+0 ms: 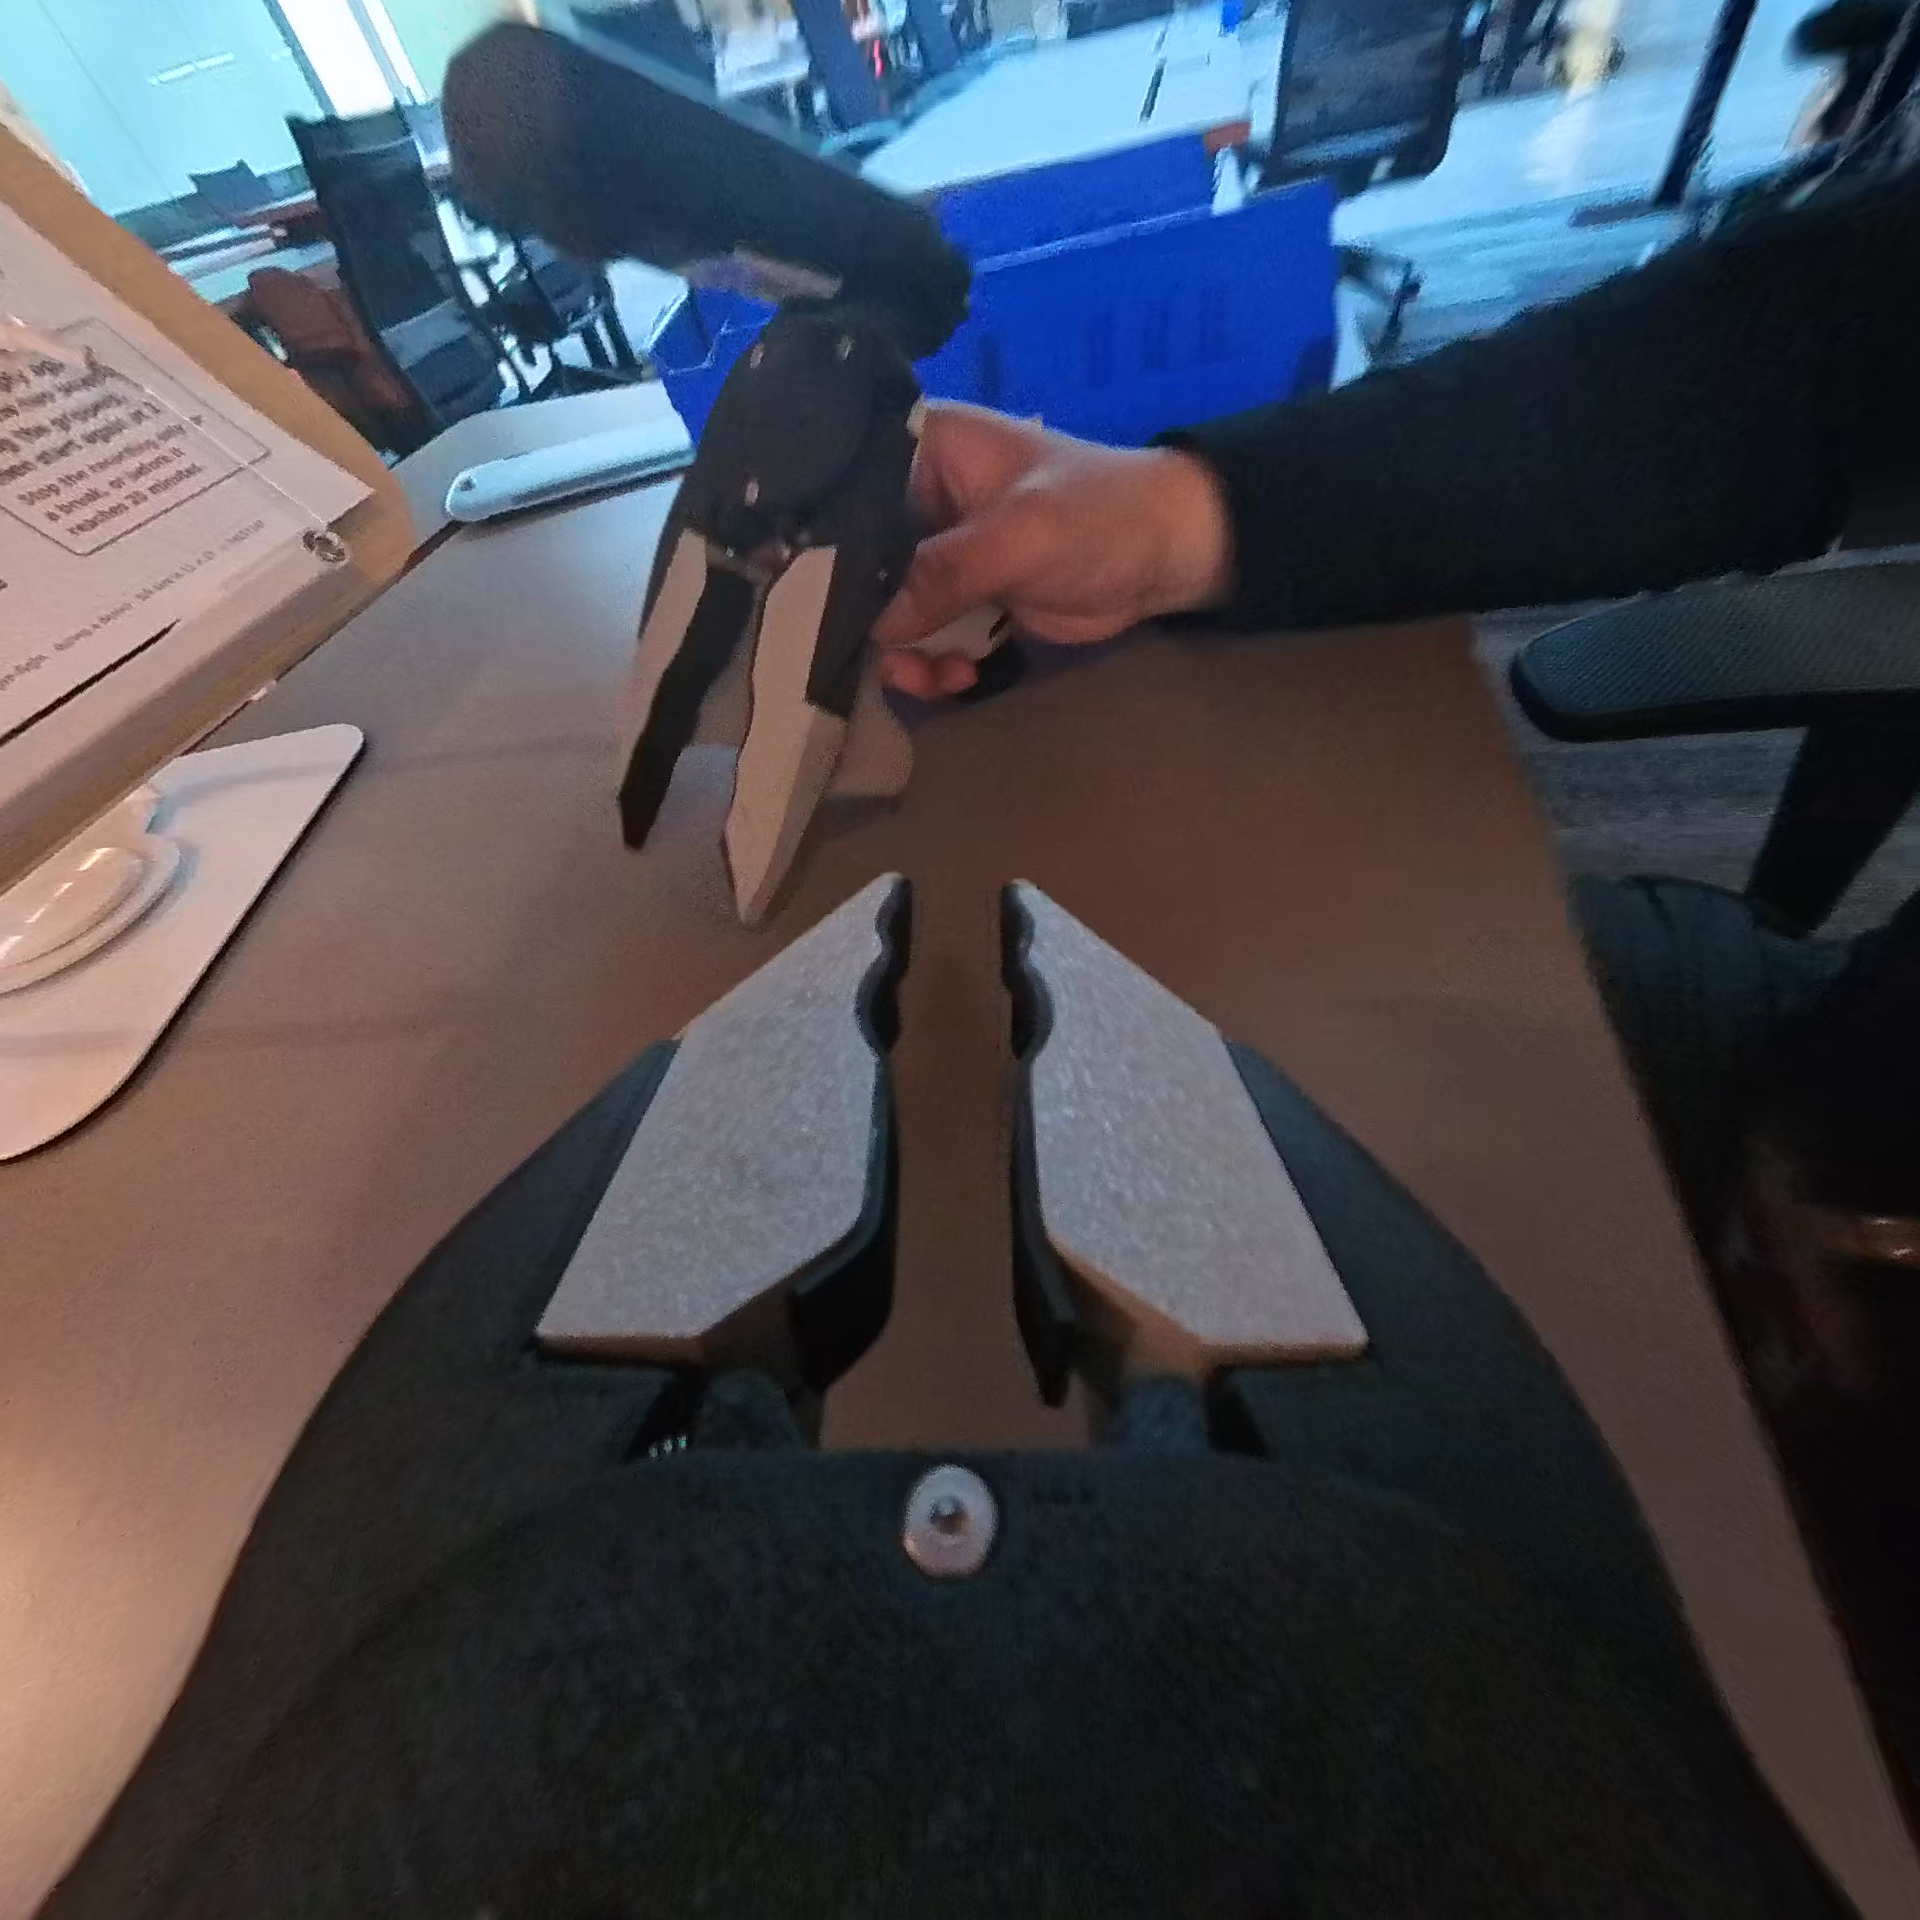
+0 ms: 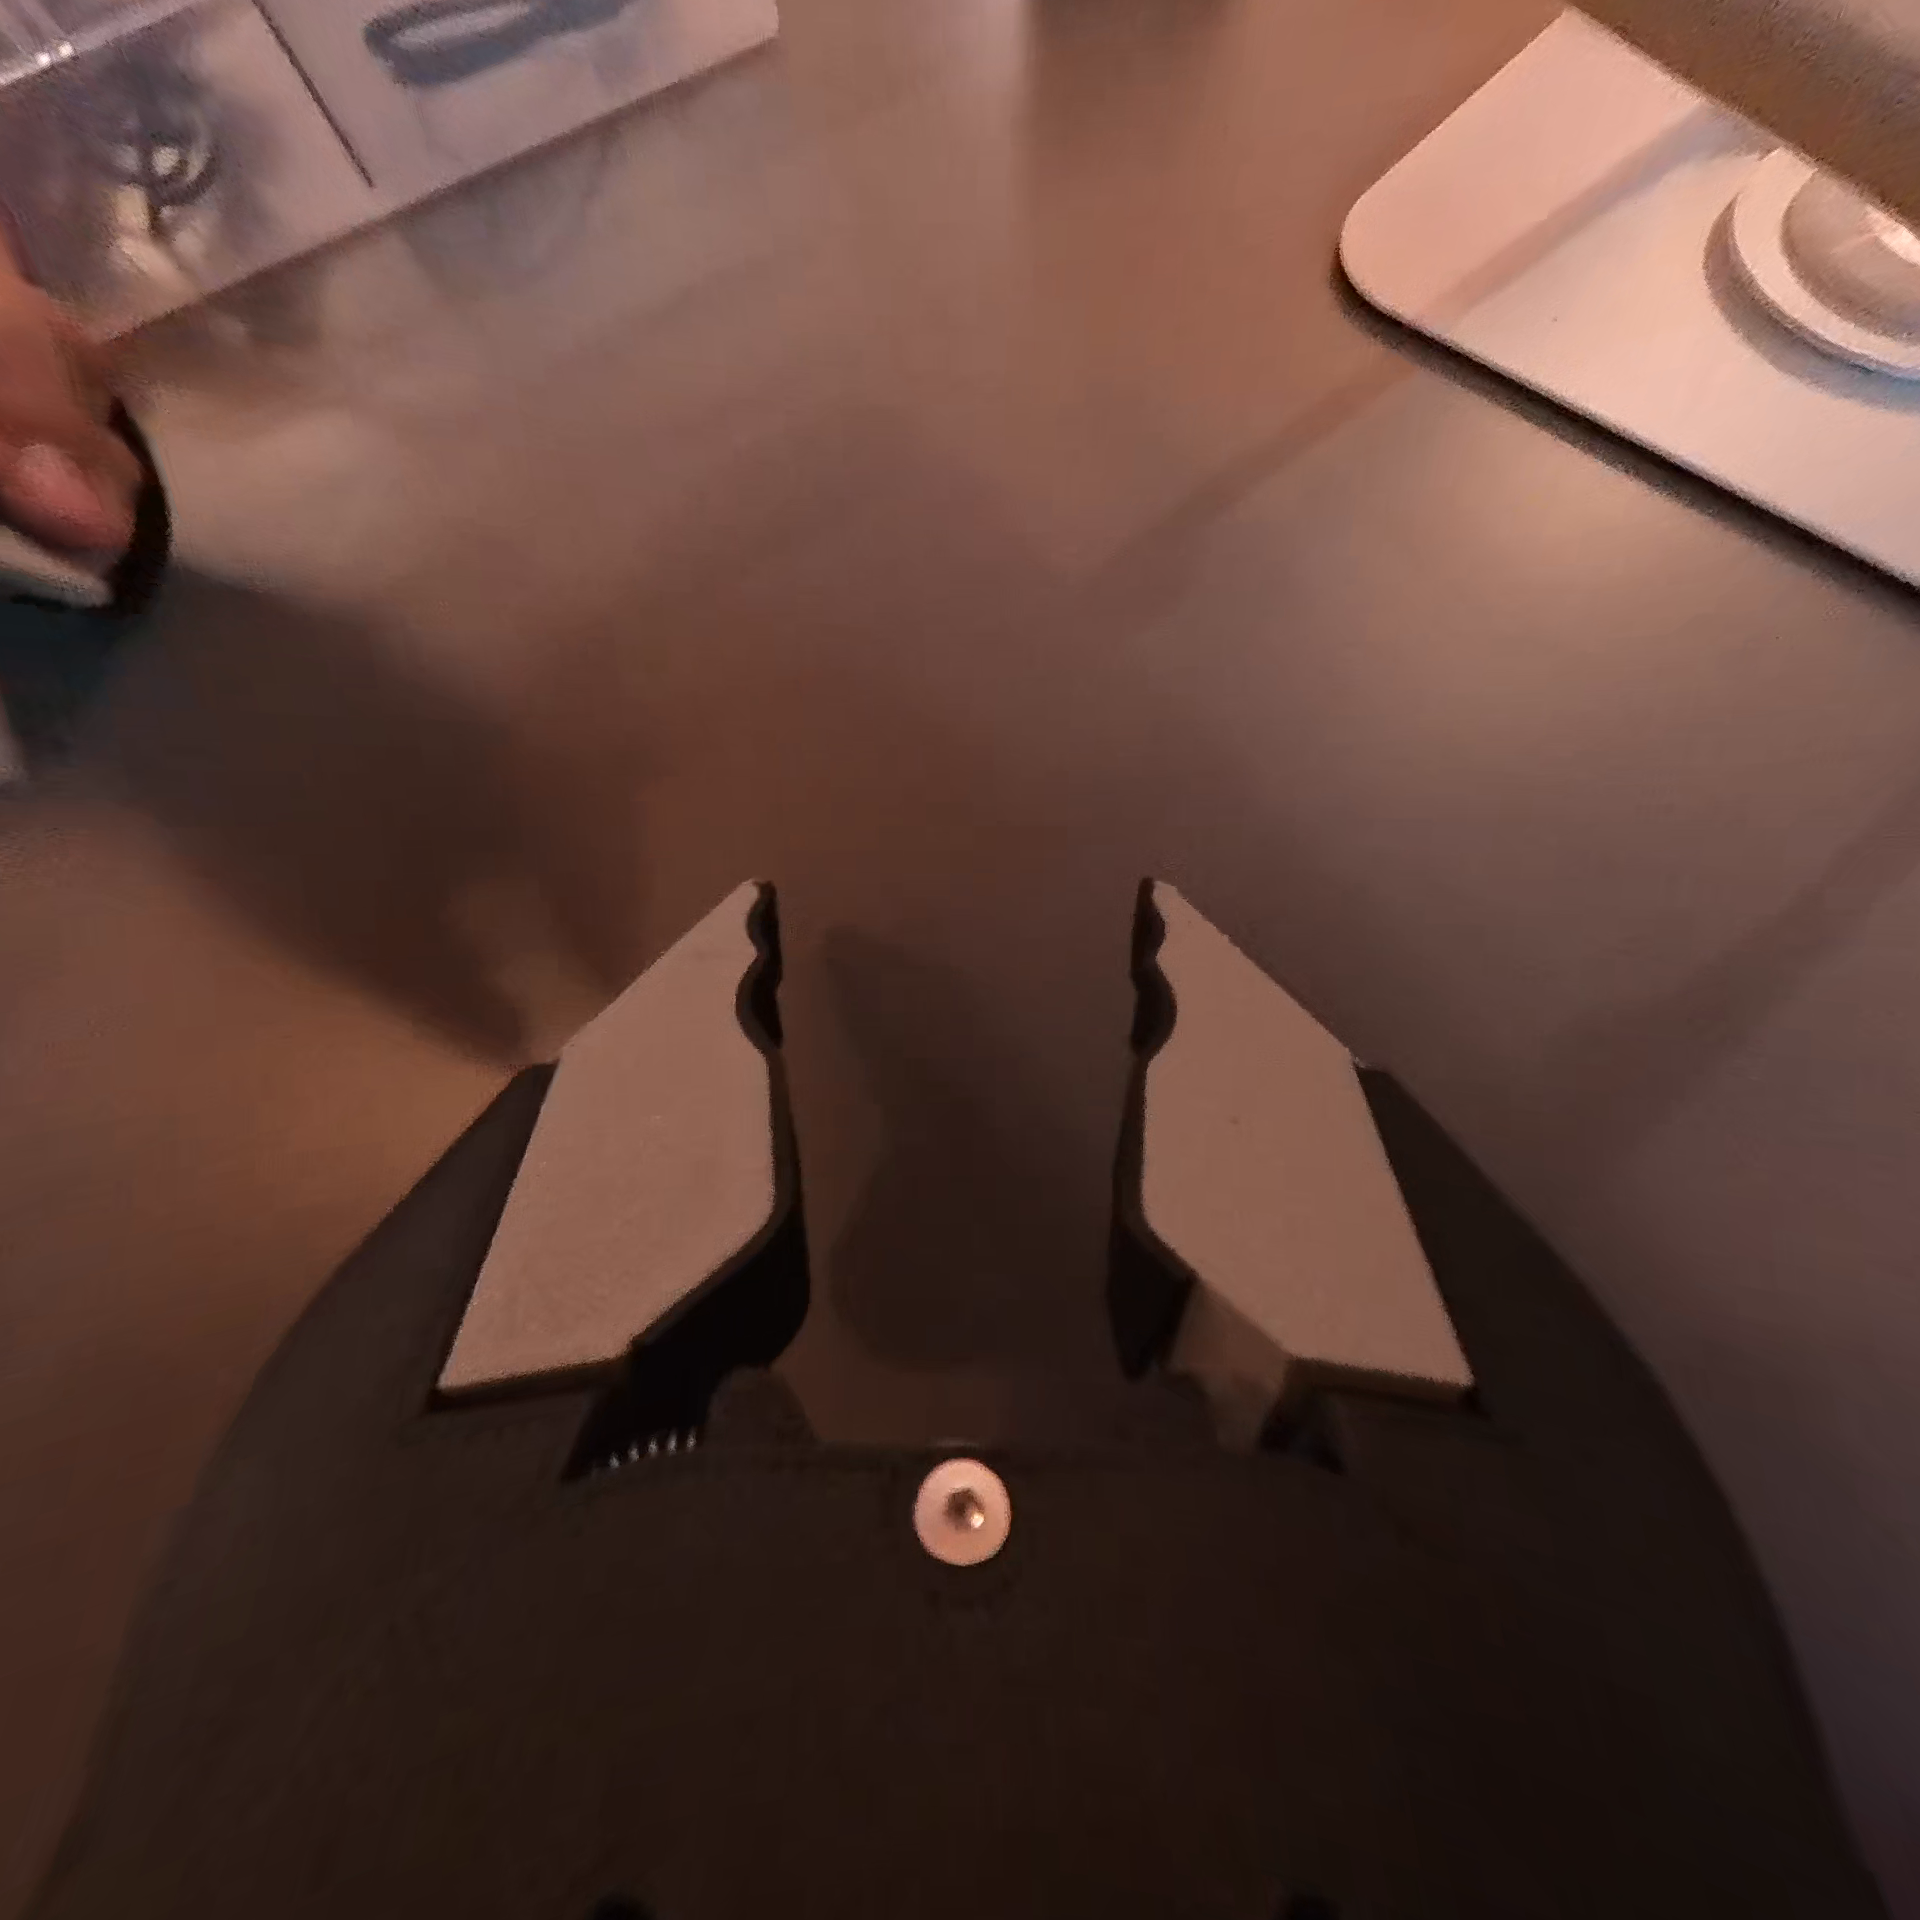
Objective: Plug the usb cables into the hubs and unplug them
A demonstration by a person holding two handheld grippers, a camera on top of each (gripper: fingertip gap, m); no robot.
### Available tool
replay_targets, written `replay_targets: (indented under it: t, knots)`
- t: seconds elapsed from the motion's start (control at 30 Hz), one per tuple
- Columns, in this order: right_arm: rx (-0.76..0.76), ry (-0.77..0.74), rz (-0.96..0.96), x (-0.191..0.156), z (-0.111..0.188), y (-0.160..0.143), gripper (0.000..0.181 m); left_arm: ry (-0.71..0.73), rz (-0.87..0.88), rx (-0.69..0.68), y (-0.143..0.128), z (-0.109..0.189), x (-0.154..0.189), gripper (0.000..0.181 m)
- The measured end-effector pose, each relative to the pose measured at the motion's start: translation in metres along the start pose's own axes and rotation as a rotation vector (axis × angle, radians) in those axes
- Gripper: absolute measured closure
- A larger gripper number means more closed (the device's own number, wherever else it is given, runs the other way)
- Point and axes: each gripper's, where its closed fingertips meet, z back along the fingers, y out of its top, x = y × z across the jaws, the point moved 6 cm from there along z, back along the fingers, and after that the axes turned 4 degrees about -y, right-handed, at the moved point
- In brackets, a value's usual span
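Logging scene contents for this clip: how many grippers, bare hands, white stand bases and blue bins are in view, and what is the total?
Grippers: 2, the left gripper and the right gripper
Bare hand: 1
White stand base: 1
Blue bin: 1
Total: 5

white stand base (image 2: pixel 1621 301), blue bin (image 1: pixel 1143 312), office chair (image 1: pixel 1714 665)

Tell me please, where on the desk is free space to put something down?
The desk is bare ahead of the right gripper, between the white stand base and the hand. Also bare under the left gripper. It is crowded by the hand and the clear box.
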Motion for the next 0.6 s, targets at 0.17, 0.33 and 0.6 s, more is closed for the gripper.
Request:
replay_targets:
  t: [0.17, 0.33, 0.6]
  knots:
    - [-0.057, -0.036, 0.043, -0.002, -0.006, -0.003, 0.118, 0.005, 0.112, 0.051, 0.017, 0.017, 0.016, 0.160]
    - [-0.064, -0.045, 0.083, -0.005, -0.008, -0.003, 0.121, -0.069, 0.124, 0.179, 0.091, 0.089, 0.014, 0.181]
    - [-0.060, -0.045, 0.062, -0.004, -0.009, -0.001, 0.124, 0.466, 0.411, -0.378, 0.041, 0.209, -0.146, 0.145]
